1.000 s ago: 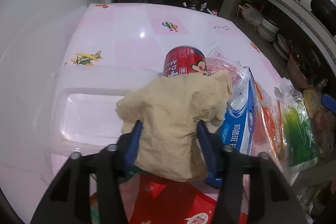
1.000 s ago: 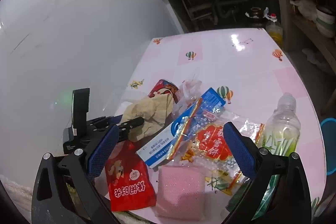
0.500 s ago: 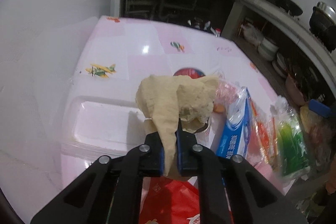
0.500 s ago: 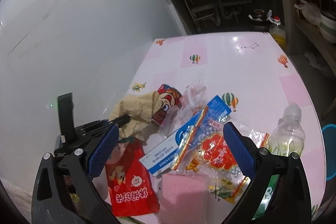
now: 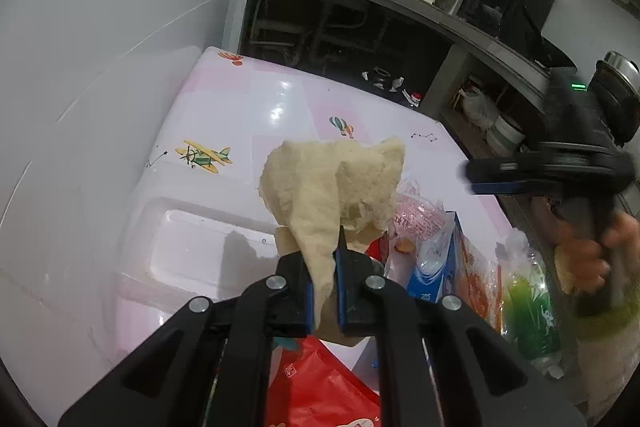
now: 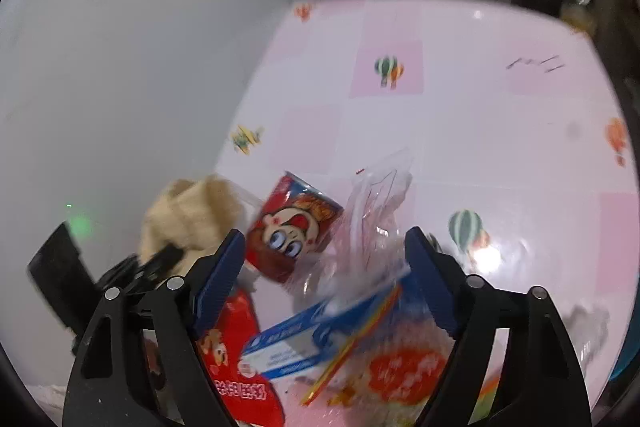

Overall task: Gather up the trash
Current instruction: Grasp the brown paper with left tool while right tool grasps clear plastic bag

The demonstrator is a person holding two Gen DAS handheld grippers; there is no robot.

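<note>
Pinching a crumpled beige paper napkin [image 5: 336, 187] between its blue pads, the left gripper [image 5: 323, 291] holds the wad clear of the pink checked tabletop [image 5: 256, 107], its jaws nearly shut on a fold of it. The lift seems meant to carry this piece toward the translucent white plastic bin [image 5: 192, 247], which lies at about nine o'clock from the napkin, probably the collecting place.

The right gripper [image 6: 326, 279] has just been narrowing from its widest, yet its pads press on nothing; they stand either side of a red drink can printed with a cartoon face [image 6: 294, 229] and a crinkled clear plastic bag [image 6: 376, 215]. Which of the two it is after cannot be told through the blur.

Only the left wrist view shows the bin, the green-labelled plastic bottle [image 5: 528, 315] at four o'clock, and the person's hand [image 5: 588, 259] on the other tool's handle. Only the right wrist view shows the rest of the litter: a blue and white carton [image 6: 296, 343] at six o'clock from the can, a red snack packet [image 6: 236, 359] at seven, and a red-printed clear wrapper [image 6: 404, 367] at five.
</note>
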